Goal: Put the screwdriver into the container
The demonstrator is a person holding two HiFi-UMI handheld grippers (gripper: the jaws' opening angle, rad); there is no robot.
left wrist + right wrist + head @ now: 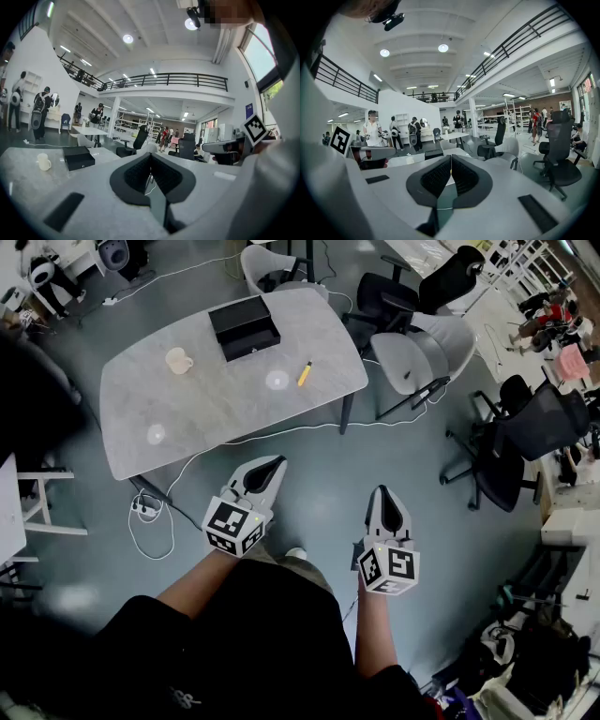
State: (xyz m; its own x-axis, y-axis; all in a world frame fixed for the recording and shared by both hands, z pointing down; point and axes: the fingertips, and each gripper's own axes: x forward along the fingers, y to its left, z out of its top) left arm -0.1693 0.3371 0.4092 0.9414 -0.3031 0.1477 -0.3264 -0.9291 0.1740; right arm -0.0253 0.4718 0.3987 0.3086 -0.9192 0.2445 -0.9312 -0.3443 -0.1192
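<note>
We hold the left gripper and right gripper at lower centre, both pressed together on nothing. The yellow screwdriver lies on the table well above them, right of the black container.

A large open-plan office or lab hall is shown. A high white ceiling with round lamps is seen above the right tool, and a mezzanine railing is carried along the walls ahead of the left tool. A grey table is set ahead of that tool on a smooth grey floor, with a power strip and cables laid to its left. Rolling office chairs are grouped right of the right tool, and shelving racks and standing people are seen far ahead of it
</note>
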